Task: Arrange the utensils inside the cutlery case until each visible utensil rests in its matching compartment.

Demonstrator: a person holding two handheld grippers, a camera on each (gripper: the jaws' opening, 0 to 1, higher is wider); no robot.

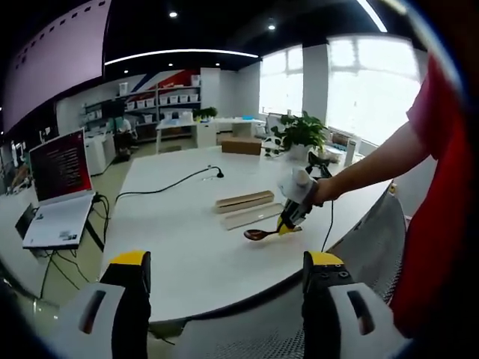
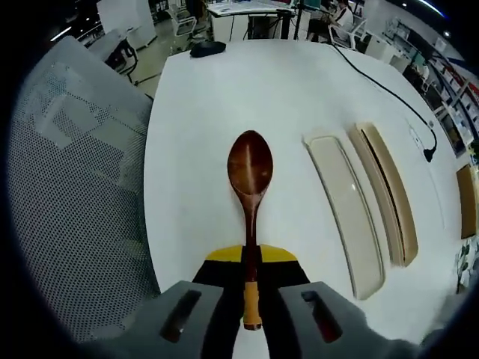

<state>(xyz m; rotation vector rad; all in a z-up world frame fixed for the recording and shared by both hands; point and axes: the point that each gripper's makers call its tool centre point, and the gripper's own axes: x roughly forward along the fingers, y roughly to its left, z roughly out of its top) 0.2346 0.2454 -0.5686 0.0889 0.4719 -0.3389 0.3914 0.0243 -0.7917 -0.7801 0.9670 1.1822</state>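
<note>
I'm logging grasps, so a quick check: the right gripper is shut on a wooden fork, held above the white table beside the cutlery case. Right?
Not quite. The right gripper is shut on a wooden spoon, not a fork: the right gripper view shows its oval bowl. The rest stands: it is held above the white table, beside the cutlery case.

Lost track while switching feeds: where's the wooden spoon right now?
The wooden spoon is clamped by its handle in the right gripper, over the white table, left of the cutlery case in the right gripper view.
</note>
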